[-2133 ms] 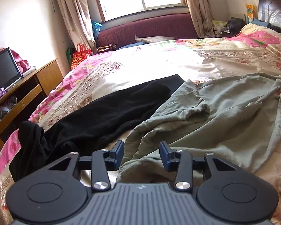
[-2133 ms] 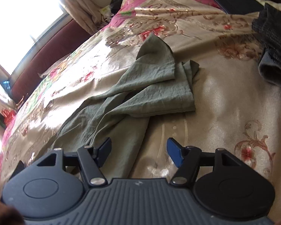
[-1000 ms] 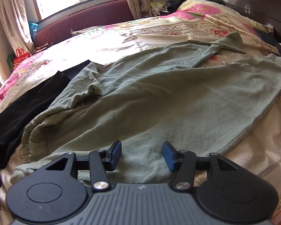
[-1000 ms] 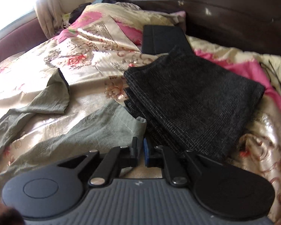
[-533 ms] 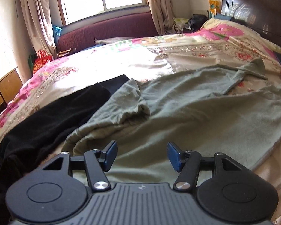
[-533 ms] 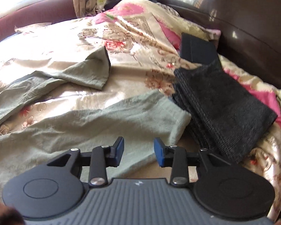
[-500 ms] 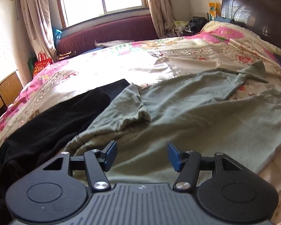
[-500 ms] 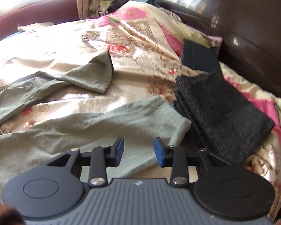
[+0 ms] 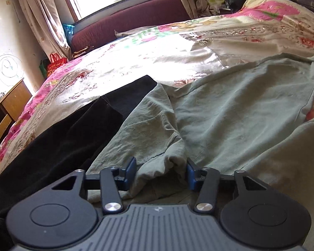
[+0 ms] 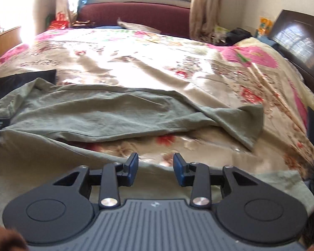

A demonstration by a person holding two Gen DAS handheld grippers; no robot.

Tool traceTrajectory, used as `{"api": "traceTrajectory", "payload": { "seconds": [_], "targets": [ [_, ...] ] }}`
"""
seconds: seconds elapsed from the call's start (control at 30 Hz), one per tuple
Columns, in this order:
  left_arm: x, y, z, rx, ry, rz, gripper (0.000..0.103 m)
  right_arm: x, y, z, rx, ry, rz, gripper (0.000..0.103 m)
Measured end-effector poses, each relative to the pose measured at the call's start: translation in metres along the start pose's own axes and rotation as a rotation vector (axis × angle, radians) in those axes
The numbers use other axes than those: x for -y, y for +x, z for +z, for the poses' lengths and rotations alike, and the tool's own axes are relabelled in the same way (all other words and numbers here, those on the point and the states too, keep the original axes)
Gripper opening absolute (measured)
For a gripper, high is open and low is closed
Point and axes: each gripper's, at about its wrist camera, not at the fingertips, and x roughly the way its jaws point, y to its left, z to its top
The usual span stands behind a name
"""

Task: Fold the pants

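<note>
- Right now the pants (image 9: 230, 113) lie spread on my bed (image 9: 152, 50), a thin, wrinkled grey-green cotton, soft and limp, on the shiny floral bedspread.
- Their long axis runs across the bed: the bunched waist end is toward the foot edge, and the legs reach toward the dark wooden headboard (image 10: 299, 35).
- One leg ends in a folded-over cuff near the headboard side; the other leg lies along the near edge under my right tongs.
- Black cloth (image 9: 58, 142), thick and matte, lies beside the waist, partly under it.
- My left gripper (image 9: 161, 172) is partly open and has just been closing; a puckered fold of the waist sits between its blue pads, though I cannot tell whether they press it.
- My right gripper (image 10: 156, 170) is partly open with nothing held, above the near leg's edge and the bedspread.
</note>
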Motion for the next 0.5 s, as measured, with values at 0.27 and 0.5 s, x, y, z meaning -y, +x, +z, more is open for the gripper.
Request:
{"api": "traceTrajectory", "payload": {
  "seconds": [0.27, 0.5],
  "targets": [
    [-0.046, -0.020, 0.014, -0.015, -0.060, -0.062, 0.027, -0.065, 0.046, 0.042, 0.074, -0.265, 0.151, 0.038],
    [-0.107, -0.095, 0.008, 0.083, -0.134, -0.114, 0.025, -0.107, 0.082, 0.082, 0.115, -0.517, 0.212, 0.052]
  ]
}}
